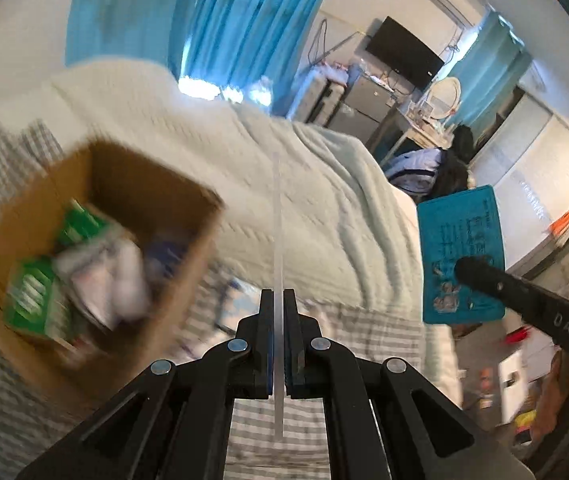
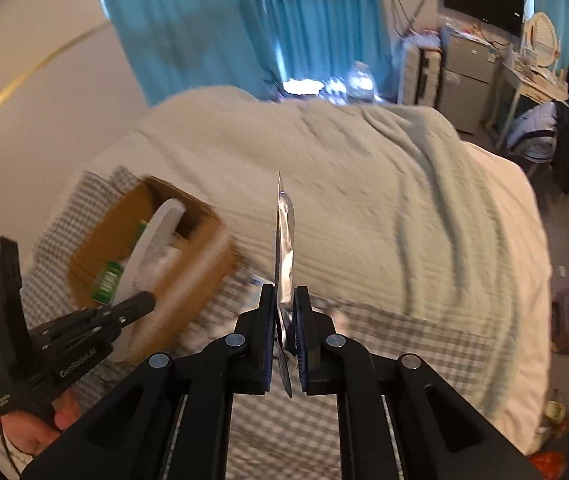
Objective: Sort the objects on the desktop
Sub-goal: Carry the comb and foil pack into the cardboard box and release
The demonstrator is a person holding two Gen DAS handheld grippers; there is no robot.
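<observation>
Left gripper [image 1: 278,312] — jaws pinched tight on a thin white plastic disc [image 2: 152,252], seen edge-on in its own camera as a pale strip; the right camera shows the broad, round-edged face. It is gripped low on its edge so that most of it stands clear of the fingers, probably to let it slide free once released.

Right gripper [image 2: 284,308] — jaws nearly together, clamped on a flat teal packet [image 1: 462,256] with a silvery back. It is pinched near its lower end, and the printed face shows only from the left camera.

Cardboard box [image 1: 96,240] — open-topped, on a grey checked cloth [image 2: 384,340] spread at the foot of a bed under a pale blanket [image 2: 364,200]. It already holds green cartons [image 1: 30,300] and white wrapped items, so it looks like the collecting bin for the sort.

Positions — both held items are up in the air, not resting on the cloth. The disc hangs above the box's near side; the packet is off to the box's right, over the cloth and blanket.

Judgement — both items are likely bound for the box, the disc being the closer.
</observation>
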